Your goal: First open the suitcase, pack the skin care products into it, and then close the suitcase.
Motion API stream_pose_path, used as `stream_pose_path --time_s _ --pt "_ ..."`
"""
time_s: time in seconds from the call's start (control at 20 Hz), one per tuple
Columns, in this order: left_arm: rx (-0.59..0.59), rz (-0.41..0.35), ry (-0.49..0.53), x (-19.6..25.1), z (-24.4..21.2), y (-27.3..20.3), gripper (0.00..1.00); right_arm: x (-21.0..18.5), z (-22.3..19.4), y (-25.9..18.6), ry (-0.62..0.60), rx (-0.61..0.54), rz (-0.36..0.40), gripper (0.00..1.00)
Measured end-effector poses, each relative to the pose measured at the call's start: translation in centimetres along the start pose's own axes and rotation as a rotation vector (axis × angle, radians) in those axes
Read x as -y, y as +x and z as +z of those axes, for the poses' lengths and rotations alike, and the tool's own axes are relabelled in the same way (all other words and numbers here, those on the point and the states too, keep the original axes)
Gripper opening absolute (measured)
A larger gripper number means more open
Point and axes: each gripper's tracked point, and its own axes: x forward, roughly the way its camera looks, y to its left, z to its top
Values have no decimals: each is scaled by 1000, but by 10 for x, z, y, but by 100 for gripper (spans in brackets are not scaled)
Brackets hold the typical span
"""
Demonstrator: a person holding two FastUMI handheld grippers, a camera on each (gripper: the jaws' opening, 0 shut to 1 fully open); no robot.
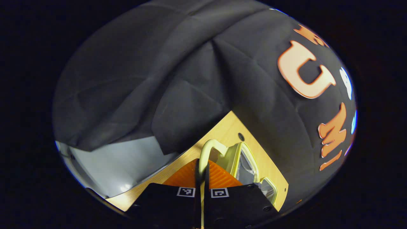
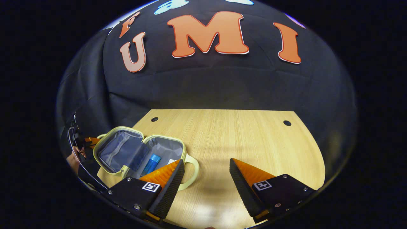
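A small pale-yellow suitcase [image 2: 140,152] lies open at the table's left in the right gripper view, its grey lining showing. Inside the near half rests a blue tube [image 2: 151,163] with something white beside it. My left gripper [image 1: 202,167] is shut on the suitcase's looped handle [image 1: 210,148], which runs down between its fingers; the case's rim [image 1: 241,157] stands just beyond. From the right gripper view, that left gripper [image 2: 89,140] sits at the lid's far side, held by a hand [image 2: 74,159]. My right gripper [image 2: 206,168] hovers open over bare wood, right of the case's other handle [image 2: 192,171].
The light wooden table [image 2: 241,140] stretches right and back from the case, with two small round holes [image 2: 287,122] near its far edge. Black cloth walls close it in behind and at the left. A pale floor patch [image 1: 117,165] shows past the table's edge.
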Motion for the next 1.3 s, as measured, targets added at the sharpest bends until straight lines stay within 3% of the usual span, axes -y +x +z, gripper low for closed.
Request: stream_pose_path --time_s 0.25,0.55,0.9,1.3 --pt "81 -80 160 82 29 -44 3 16 10 -1 -29 31 41 92" --pt "111 -197 272 180 21 -87 3 27 22 -2 -28 61 103 92" --pt "86 -320 401 287 -26 -115 3 51 16 -10 -20 78 140 92" --pt "26 -398 445 360 -106 -125 3 100 27 -29 8 158 105 92"
